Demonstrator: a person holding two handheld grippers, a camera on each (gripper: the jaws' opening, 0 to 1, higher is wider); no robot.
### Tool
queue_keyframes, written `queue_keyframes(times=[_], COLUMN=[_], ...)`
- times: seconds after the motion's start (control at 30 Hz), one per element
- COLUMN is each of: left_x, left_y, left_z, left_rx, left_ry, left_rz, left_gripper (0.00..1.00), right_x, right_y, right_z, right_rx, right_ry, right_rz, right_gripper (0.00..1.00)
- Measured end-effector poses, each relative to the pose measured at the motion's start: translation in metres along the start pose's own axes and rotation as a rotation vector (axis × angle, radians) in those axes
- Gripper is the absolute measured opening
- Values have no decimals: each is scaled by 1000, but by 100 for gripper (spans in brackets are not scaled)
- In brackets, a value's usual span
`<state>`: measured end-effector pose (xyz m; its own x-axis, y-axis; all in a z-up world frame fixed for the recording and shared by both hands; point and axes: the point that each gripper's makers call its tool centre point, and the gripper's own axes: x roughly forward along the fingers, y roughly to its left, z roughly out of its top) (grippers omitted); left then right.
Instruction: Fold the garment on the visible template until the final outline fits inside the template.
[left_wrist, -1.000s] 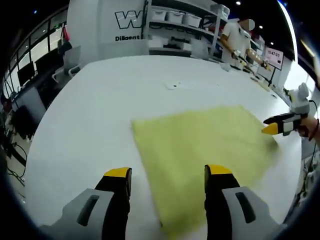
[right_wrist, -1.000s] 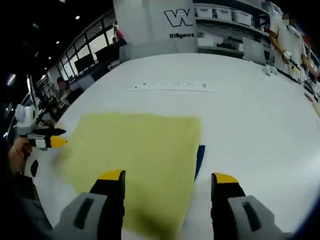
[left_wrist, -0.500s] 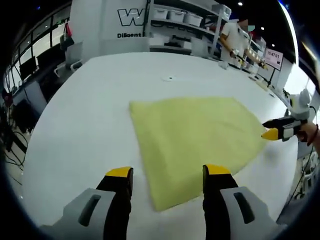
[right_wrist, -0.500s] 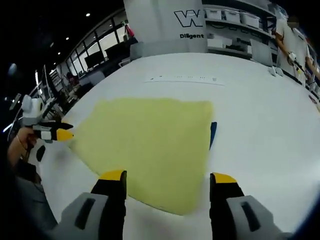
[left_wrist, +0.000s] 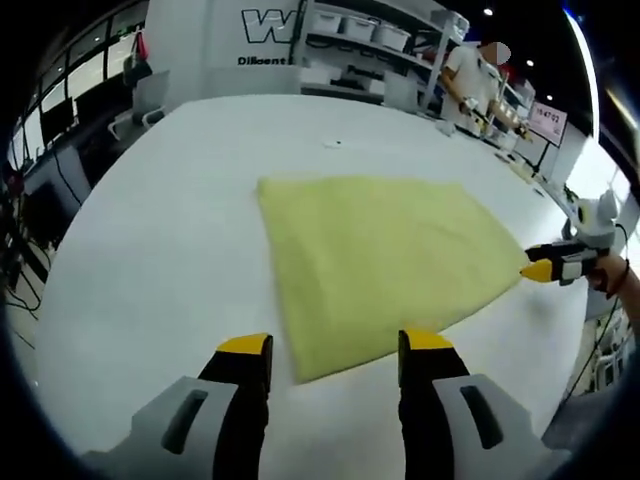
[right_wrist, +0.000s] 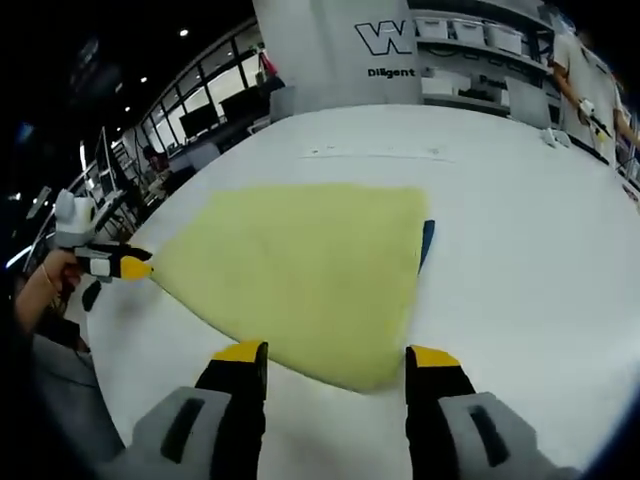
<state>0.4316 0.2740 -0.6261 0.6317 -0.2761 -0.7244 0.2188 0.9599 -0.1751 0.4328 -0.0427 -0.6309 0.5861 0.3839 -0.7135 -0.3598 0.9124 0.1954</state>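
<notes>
A flat yellow garment (left_wrist: 380, 255) lies on the white table (left_wrist: 150, 230), and I see it again in the right gripper view (right_wrist: 300, 270). A thin blue strip of the template (right_wrist: 427, 240) peeks out along its right edge. My left gripper (left_wrist: 335, 348) is open, and the garment's near corner lies just beyond its yellow fingertips. My right gripper (right_wrist: 338, 356) is open too, at the cloth's near point. The right gripper (left_wrist: 548, 267) comes in from the side at one garment corner. The left gripper (right_wrist: 122, 267) does the same, held by a hand.
A person (left_wrist: 472, 78) stands at the table's far side beside shelves with bins (left_wrist: 375, 35). A small mark (left_wrist: 335, 143) and a row of marks (right_wrist: 375, 153) lie on the table beyond the garment. The table edge runs close on the near side.
Both views have drawn back: a second ago the cloth reached under and between each pair of jaws, now only its near corners meet the fingertips. The garment lies flat, unmoved.
</notes>
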Motion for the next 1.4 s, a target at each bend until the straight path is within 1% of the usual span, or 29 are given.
queue_keyframes(times=[0.07, 0.17, 0.27, 0.4, 0.43, 0.47, 0.53, 0.57, 0.6, 0.63, 0.67, 0.73, 0.8, 0.83, 0.97, 1.07, 1.13, 1.2, 1.4], left_x=[0, -2, -2, -2, -2, -2, -3, -3, -2, -2, -1, 0, 0, -1, -3, -8, -11, -15, -25], left_y=[0, -2, -2, 0, 0, 2, 3, 6, 6, 7, 8, 7, 7, 8, 10, 13, 13, 15, 17], left_z=[-3, -7, -9, -11, -10, -10, -10, -10, -11, -12, -14, -15, -14, -15, -16, -21, -24, -28, -38], left_rx=[2, -2, -15, -25, -26, -28, -25, -14, -10, -10, -11, 6, 28, 43, 60, 77, 63, 60, 59], left_ry=[4, 11, 11, 21, 20, 20, 22, 21, 22, 29, 37, 40, 39, 39, 51, 65, 70, 75, 85], left_rz=[1, 0, -3, -8, -7, -3, -4, 11, 14, 16, 18, 14, 21, 31, 42, 51, 46, 46, 51], left_gripper=[50, 45, 39, 35, 33, 31, 21, 16, 9, 4, 3, 3, 2, 2, 0, 0, 0, 0, 0], right_x=[-4, -8, -11, -14, -14, -15, -15, -15, -15, -15, -15, -15, -16, -17, -20, -23, -23, -23, -27], right_y=[0, -2, -4, -8, -10, -12, -15, -16, -16, -15, -15, -15, -16, -16, -16, -13, -11, -9, -1], right_z=[0, 0, -2, -3, -4, -4, -5, -6, -6, -6, -6, -7, -7, -7, -11, -15, -19, -24, -31], right_rx=[3, -7, -13, -16, -19, -29, -41, -37, -33, -38, -45, -60, -63, -78, -134, -151, -152, -160, -165], right_ry=[-10, -26, -25, -28, -30, -28, -26, -27, -27, -26, -24, -17, -16, -14, 8, 25, 33, 48, 62], right_rz=[-1, -5, -9, -16, -23, -34, -45, -42, -41, -43, -44, -49, -54, -59, -53, -52, -48, -45, -32], right_gripper=[40, 33, 25, 16, 12, 7, 0, 0, 0, 0, 0, 0, 0, 0, 0, 0, 0, 0, 0])
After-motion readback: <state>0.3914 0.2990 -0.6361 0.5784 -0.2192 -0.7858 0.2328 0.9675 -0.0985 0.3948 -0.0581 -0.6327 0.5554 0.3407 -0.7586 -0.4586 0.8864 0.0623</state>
